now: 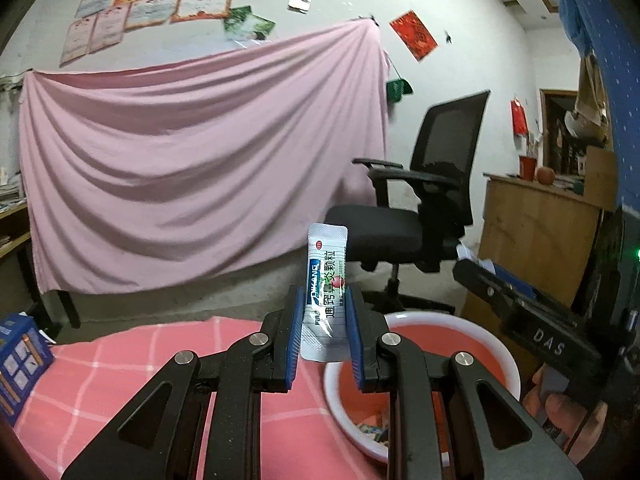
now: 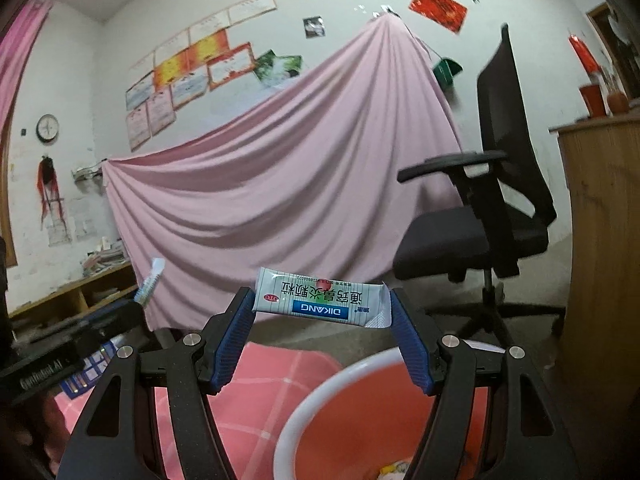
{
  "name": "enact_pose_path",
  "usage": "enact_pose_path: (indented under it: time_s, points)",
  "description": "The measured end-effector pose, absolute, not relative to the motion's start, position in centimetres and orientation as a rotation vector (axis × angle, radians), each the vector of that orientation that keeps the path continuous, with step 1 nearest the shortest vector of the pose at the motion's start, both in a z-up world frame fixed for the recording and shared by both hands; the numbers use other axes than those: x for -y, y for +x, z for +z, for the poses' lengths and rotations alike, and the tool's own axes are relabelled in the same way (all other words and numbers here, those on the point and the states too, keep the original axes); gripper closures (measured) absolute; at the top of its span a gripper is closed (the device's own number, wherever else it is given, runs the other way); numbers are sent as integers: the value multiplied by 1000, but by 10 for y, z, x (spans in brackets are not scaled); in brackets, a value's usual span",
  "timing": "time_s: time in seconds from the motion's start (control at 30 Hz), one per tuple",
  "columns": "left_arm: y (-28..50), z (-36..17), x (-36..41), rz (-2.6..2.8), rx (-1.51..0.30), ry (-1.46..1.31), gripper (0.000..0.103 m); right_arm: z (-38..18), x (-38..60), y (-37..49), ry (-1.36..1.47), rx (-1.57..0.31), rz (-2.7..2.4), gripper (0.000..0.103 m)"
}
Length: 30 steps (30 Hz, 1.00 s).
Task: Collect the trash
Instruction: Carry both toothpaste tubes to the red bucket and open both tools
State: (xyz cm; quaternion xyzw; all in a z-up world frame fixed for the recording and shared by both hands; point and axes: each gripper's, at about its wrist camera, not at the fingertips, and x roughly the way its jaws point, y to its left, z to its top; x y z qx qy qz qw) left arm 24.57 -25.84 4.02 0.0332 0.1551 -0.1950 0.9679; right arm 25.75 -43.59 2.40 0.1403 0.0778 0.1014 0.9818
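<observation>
I hold a medicine sachet in each gripper. The left gripper [image 1: 323, 316] has its jaws closed on an upright sachet [image 1: 326, 288], standing on end between the blue pads, above the near edge of the basin [image 1: 500, 344]. The right gripper [image 2: 322, 334] has its jaws set wide and clamped on the two ends of a second sachet [image 2: 320, 298], which lies crosswise with its print upside down. Below both sits the red basin with a white rim [image 2: 320, 392]; on its floor I see a few scraps of printed wrapper [image 1: 374, 432], too small to read. The basin rests on a desk under a pink checked cloth [image 1: 120, 368]. Only the left wrist view shows the blue box [image 1: 18, 364] at the desk's left edge and the hand [image 1: 568, 412] around the right gripper's handle. Only the right wrist view shows the wall clock [image 2: 48, 128]. Behind, both views show a pink sheet [image 1: 192, 160] and a black office chair [image 2: 492, 208].
</observation>
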Motion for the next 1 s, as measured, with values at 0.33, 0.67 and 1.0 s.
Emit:
enact_pose_path:
  time_s: [0.33, 0.67, 1.0]
  points:
    - [268, 18, 285, -433, -429, 50, 85, 17, 451, 265, 323, -215, 177, 35]
    - [282, 5, 298, -478, -535, 50, 85, 6, 471, 275, 388, -299, 133, 33]
    - [294, -1, 294, -511, -606, 2, 71, -3, 482, 284, 427, -377, 108, 31]
